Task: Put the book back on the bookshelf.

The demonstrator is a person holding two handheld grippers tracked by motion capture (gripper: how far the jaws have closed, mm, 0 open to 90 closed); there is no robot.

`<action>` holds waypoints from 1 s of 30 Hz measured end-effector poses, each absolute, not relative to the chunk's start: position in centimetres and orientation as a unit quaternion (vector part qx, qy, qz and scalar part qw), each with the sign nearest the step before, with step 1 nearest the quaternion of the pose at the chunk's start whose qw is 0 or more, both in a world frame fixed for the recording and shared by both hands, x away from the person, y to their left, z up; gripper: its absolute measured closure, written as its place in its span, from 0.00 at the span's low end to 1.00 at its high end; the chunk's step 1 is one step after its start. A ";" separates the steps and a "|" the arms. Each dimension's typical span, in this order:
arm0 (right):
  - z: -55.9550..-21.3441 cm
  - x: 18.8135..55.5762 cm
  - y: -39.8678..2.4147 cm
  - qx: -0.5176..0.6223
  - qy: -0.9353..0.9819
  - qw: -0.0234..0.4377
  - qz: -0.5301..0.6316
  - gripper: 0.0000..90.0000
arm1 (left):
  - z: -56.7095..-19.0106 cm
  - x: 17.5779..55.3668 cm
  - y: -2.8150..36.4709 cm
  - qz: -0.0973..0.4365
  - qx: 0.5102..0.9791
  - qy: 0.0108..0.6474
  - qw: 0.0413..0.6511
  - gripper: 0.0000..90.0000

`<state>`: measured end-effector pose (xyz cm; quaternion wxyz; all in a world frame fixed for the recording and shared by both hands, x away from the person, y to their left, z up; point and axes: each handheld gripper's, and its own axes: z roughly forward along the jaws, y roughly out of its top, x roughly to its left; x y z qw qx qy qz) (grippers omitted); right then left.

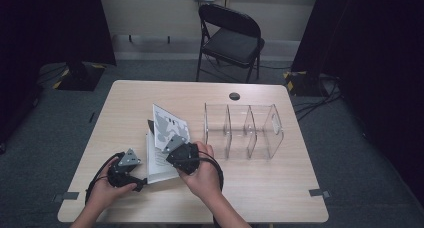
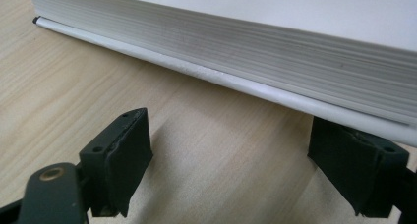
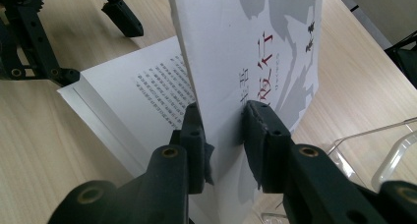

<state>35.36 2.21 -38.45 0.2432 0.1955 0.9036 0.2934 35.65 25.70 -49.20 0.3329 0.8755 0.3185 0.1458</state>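
A white book (image 1: 159, 163) lies open on the wooden table (image 1: 260, 183), left of centre. Its front cover (image 1: 170, 124), printed with grey shapes and dark characters, stands raised. My right gripper (image 1: 173, 147) is shut on that cover; in the right gripper view the cover (image 3: 260, 47) sits pinched between the two pads of the right gripper (image 3: 221, 130), above a printed page (image 3: 147, 91). My left gripper (image 1: 141, 180) rests on the table at the book's near-left edge. In the left gripper view, the left gripper (image 2: 246, 170) stands open before the page block (image 2: 246, 42), with only bare table in the gap.
A clear acrylic organiser (image 1: 245, 130) with several upright dividers stands right of the book. A black folding chair (image 1: 232, 38) is beyond the table's far edge. A round cable hole (image 1: 234, 96) lies near the back edge.
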 end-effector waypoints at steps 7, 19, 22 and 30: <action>-38.3 35.3 2.3 0.195 0.904 0.246 0.292 0.79 | -49.2 35.9 25.5 0.151 0.876 0.316 0.332 0.17; -38.0 35.2 2.1 0.194 0.905 0.247 0.286 0.79 | -47.9 35.2 24.4 0.187 0.883 0.272 0.333 0.24; -37.9 35.1 2.1 0.193 0.905 0.247 0.287 0.79 | -47.7 35.1 24.5 0.188 0.884 0.270 0.332 0.23; -37.2 35.1 2.0 0.189 0.906 0.249 0.285 0.79 | -46.6 34.5 24.0 0.209 0.882 0.258 0.335 0.23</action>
